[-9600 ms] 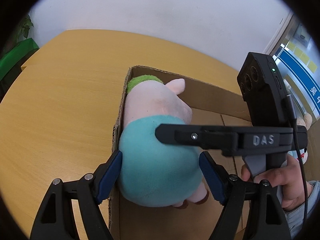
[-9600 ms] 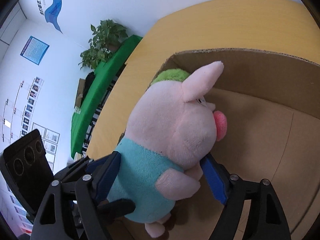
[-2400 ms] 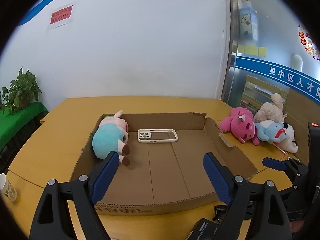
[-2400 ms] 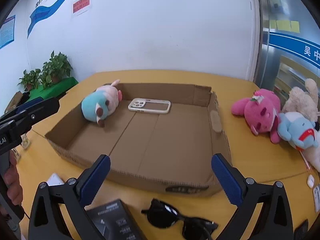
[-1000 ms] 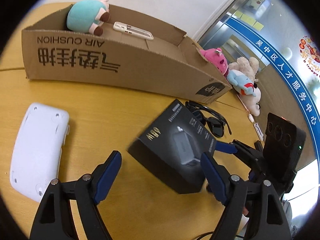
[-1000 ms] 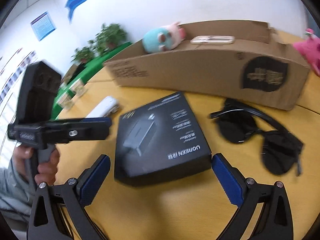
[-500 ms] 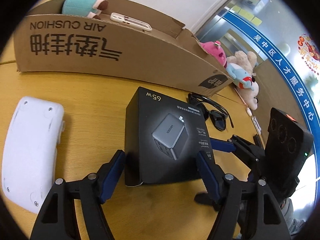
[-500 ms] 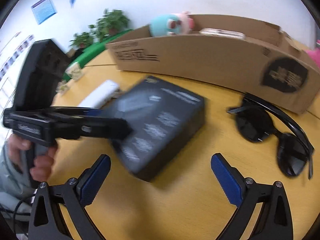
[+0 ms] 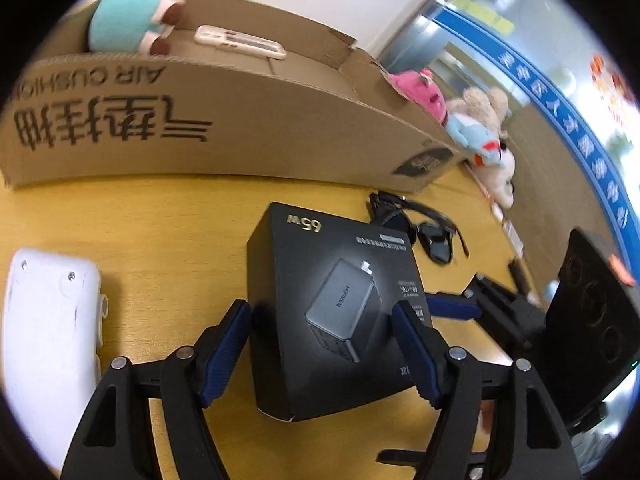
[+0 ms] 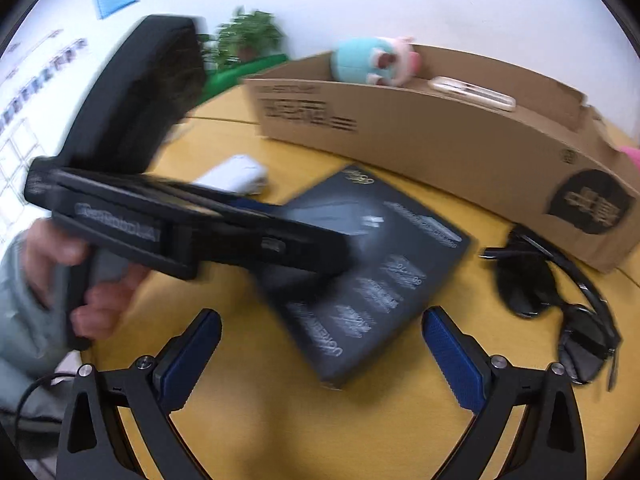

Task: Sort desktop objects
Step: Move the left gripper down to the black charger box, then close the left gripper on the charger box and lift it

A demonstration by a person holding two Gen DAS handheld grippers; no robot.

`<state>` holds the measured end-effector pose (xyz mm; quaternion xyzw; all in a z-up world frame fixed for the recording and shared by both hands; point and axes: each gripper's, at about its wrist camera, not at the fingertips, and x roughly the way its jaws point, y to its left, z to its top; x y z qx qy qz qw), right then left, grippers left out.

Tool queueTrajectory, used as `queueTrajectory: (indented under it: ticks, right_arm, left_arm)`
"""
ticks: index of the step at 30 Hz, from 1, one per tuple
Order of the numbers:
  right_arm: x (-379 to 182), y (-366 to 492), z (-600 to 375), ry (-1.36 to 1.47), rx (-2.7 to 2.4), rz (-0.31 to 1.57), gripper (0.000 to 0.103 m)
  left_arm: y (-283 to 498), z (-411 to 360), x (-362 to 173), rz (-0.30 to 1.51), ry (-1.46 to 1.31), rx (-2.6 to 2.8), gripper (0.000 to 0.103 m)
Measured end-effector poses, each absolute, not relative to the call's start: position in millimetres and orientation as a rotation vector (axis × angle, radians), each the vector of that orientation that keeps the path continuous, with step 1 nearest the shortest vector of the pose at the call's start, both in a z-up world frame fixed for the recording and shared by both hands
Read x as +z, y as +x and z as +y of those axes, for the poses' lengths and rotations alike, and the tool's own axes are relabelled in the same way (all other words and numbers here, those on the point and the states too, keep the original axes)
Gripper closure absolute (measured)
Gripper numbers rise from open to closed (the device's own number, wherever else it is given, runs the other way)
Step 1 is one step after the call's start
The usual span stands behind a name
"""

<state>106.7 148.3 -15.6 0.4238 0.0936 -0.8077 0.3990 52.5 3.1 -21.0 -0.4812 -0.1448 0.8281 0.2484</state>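
Observation:
A black charger box (image 9: 340,280) lies on the yellow table between the blue pads (image 9: 228,344) of my left gripper (image 9: 320,344), which press on its two sides. In the right wrist view the same box (image 10: 380,280) is blurred, and its near corner reaches between the fingers of my right gripper (image 10: 324,354), which stands open and touches nothing. A hand (image 10: 92,280) holds the left tool's black body (image 10: 132,220) across the left of that view. Behind stands the cardboard box (image 9: 240,120) with a pig plush (image 9: 128,20) and a phone case (image 9: 240,42) inside.
Black sunglasses (image 9: 424,232) lie right of the charger box, close to the cardboard box's corner. A white device (image 9: 48,340) rests on the table at the left. Several plush toys (image 9: 476,128) sit past the cardboard box at the right.
Over the last second my left jaws narrowed onto the charger box, which turned square to them. The left tool swung across the right wrist view, and the box's corner came between the right fingers.

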Motion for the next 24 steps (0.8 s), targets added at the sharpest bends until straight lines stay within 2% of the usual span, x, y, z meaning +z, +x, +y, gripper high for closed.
queueTrajectory:
  ticks: [5, 7, 13, 16, 24]
  right_arm:
    - [-11.3, 115.8, 168.8, 1.049, -1.995, 0.189, 0.001]
    - [-10.3, 117.6, 172.9, 1.035, -2.070, 0.273, 0.001]
    - [-18.8, 108.4, 160.1, 1.061, -2.081, 0.333, 0.002]
    - [-26.2, 102.2, 148.9, 1.079, -2.072, 0.345, 0.008]
    - [-19.8, 107.6, 143.8, 1.058, -2.149, 0.331, 0.012]
  left_arm:
    - [67.9, 7.5, -16.5, -0.321, -1.322, 2.224, 0.031]
    - [67.3, 6.3, -12.0, -0.306, -1.312, 2.259, 0.031]
    - [49.3, 5.9, -22.6, -0.388, -1.345, 2.227, 0.029]
    - [53.7, 10.5, -22.6, -0.383, -1.315, 2.239, 0.032]
    - [60.3, 8.6, -11.3, -0.387, -1.276, 2.296, 0.036]
